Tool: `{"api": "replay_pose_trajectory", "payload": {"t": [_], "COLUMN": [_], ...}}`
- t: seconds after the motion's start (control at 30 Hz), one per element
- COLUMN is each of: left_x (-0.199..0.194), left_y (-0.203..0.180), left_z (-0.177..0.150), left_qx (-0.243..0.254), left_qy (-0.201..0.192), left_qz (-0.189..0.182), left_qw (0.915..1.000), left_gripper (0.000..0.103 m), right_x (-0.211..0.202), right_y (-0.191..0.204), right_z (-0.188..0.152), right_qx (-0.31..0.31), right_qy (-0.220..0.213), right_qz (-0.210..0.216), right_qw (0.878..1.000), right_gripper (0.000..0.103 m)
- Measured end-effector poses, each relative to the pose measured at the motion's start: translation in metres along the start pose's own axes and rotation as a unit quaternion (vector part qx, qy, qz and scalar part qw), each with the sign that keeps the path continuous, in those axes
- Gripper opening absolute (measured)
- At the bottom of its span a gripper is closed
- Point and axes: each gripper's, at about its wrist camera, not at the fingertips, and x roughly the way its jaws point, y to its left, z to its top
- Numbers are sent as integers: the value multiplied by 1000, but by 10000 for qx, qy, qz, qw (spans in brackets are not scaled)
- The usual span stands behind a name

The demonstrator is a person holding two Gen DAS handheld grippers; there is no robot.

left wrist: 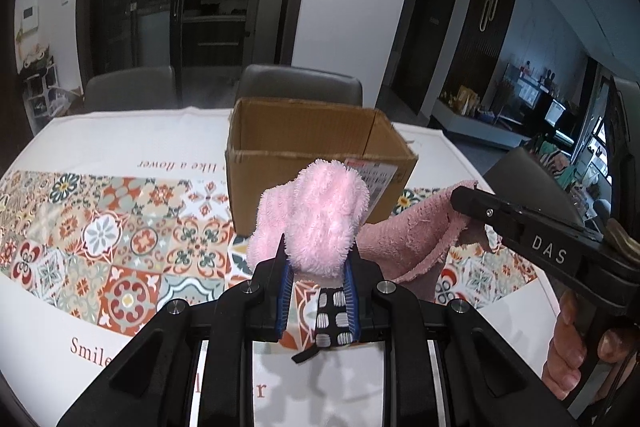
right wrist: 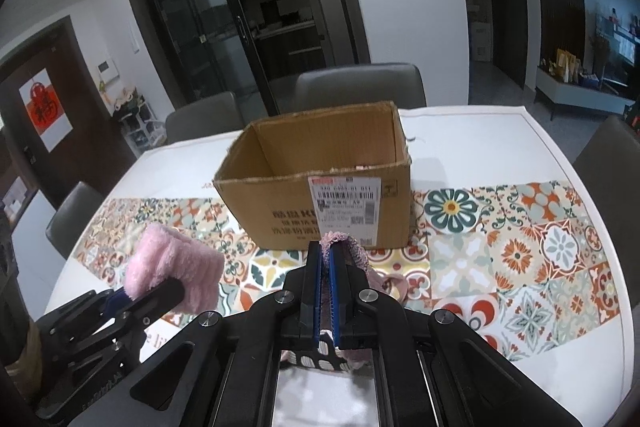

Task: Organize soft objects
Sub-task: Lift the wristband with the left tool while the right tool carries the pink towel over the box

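- Two pink soft things are held, each in one gripper, both lifted clear of the tabletop (right wrist: pixel 460 143).
- The left gripper (left wrist: pixel 316 259) is clamped on a fluffy light-pink cloth (left wrist: pixel 312 215), bunched and standing up out of the jaws, its long axis roughly upright.
- The right gripper (right wrist: pixel 328 259) is fully closed on the edge of a dusty-pink towel (left wrist: pixel 416 235), which drapes down and sideways from the jaws.
- One open cardboard box (right wrist: pixel 320 183) stands near the tabletop's middle, just beyond both cloths, its labelled side towards the grippers.
- A patterned tablecloth (right wrist: pixel 520 247) covers the tabletop.
- Three grey chairs (right wrist: pixel 360 83) show at the far edge and left side.
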Motion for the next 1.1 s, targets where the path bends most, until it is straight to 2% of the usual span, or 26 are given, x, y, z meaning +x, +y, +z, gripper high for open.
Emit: {"api": "replay_pose_trajectory", "payload": {"t": [0.57, 1.1], "left_x": [-21, -32], "left_y": [-8, -10], "left_z": [38, 78], "left_qx": [1, 209], "left_qy": [-535, -1060], "left_qz": [-158, -77], "left_qw": [9984, 9941], "left_gripper": [23, 23], "right_x": [-35, -55], "right_y": [13, 23], "right_z": [31, 65], "right_qx": [-167, -292], "right_qy": [-664, -1211], "right_qz": [112, 174], "right_qw": [9976, 9921], "right_gripper": [5, 5]}}
